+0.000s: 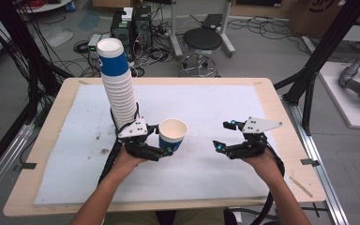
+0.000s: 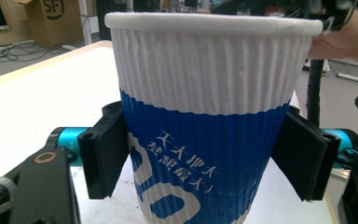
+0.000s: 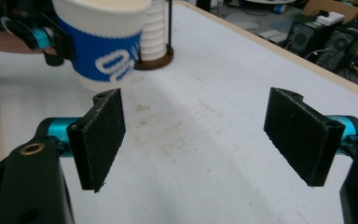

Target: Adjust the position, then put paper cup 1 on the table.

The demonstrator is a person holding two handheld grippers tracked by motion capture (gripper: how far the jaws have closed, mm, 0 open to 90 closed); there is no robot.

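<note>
A white-and-blue ribbed paper cup (image 1: 172, 133) is held upright just above the white mat, my left gripper (image 1: 165, 151) shut on its blue lower half. In the left gripper view the cup (image 2: 205, 116) sits between both black pads (image 2: 103, 154), which press its sides. A tall stack of the same cups (image 1: 117, 84) stands on a round holder just behind the left hand. My right gripper (image 1: 225, 136) hovers open to the right of the cup, nothing between its pads (image 3: 101, 135). In the right gripper view the held cup (image 3: 105, 51) is at upper left.
The white mat (image 1: 206, 108) covers most of the wooden table (image 1: 272, 93). The cup stack's brown base (image 3: 156, 59) stands on the mat. A stool (image 1: 201, 44), computers and cables sit on the floor behind the table.
</note>
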